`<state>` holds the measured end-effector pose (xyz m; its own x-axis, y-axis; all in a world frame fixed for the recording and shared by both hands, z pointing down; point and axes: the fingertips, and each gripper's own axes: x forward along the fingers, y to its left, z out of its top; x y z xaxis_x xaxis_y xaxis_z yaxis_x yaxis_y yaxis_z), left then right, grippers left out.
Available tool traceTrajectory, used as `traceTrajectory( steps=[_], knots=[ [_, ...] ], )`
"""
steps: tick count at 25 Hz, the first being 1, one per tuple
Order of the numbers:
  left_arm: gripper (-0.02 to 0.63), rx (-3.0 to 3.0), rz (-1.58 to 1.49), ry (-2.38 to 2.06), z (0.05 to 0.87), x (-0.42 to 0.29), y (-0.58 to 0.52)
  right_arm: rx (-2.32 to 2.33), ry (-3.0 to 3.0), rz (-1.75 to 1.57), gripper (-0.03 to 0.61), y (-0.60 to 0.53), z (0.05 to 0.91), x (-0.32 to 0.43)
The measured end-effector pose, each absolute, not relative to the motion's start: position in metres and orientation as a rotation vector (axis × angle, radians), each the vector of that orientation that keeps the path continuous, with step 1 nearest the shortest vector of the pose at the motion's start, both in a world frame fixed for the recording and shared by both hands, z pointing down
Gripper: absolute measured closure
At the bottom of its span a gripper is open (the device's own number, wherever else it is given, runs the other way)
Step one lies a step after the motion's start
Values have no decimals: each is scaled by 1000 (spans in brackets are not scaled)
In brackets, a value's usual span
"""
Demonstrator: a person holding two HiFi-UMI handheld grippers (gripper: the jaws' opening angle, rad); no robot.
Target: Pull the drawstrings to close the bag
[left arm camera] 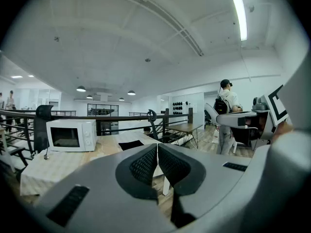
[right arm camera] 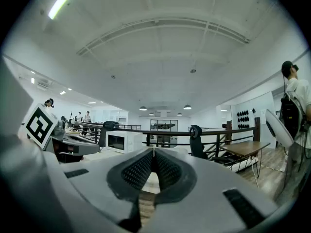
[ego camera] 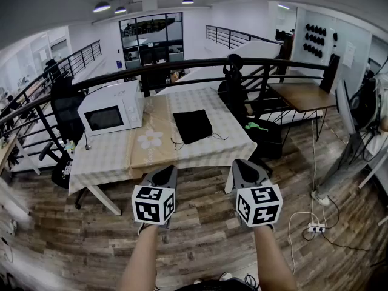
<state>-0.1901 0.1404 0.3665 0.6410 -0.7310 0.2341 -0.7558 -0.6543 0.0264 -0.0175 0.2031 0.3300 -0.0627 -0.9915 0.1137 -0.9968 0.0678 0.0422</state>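
A black drawstring bag (ego camera: 193, 125) lies flat on the checked tablecloth of the table (ego camera: 200, 153), its thin cords trailing to both sides near its front edge. From the left gripper view the bag (left arm camera: 131, 144) shows as a dark patch beyond the jaws. My left gripper (ego camera: 162, 173) and right gripper (ego camera: 244, 167) are both held in the air over the floor, short of the table's near edge. Both are shut with nothing between their pads (left arm camera: 148, 165) (right arm camera: 141, 169).
A white microwave (ego camera: 111, 112) stands on the table's left part. A black office chair (ego camera: 65, 111) is at the left, another chair (ego camera: 233, 90) behind the table, and a wooden desk (ego camera: 306, 95) at the right. Cables and a power strip (ego camera: 314, 227) lie on the floor at the right. A person (left arm camera: 227, 110) stands to the right.
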Motion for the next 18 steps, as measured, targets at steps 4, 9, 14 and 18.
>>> traceTrajectory(
  steps=[4, 9, 14, 18],
  knots=[
    [585, 2731, 303, -1237, 368, -189, 135, 2067, -2214, 93, 555, 200, 336, -20],
    [584, 2722, 304, -1221, 373, -188, 130, 2060, -2221, 109, 555, 197, 342, -23],
    [583, 2718, 309, -1217, 380, -182, 121, 2047, -2230, 121, 554, 186, 350, -19],
    [581, 2711, 305, -1228, 383, -175, 110, 2036, -2232, 126, 552, 175, 354, -11]
  ],
)
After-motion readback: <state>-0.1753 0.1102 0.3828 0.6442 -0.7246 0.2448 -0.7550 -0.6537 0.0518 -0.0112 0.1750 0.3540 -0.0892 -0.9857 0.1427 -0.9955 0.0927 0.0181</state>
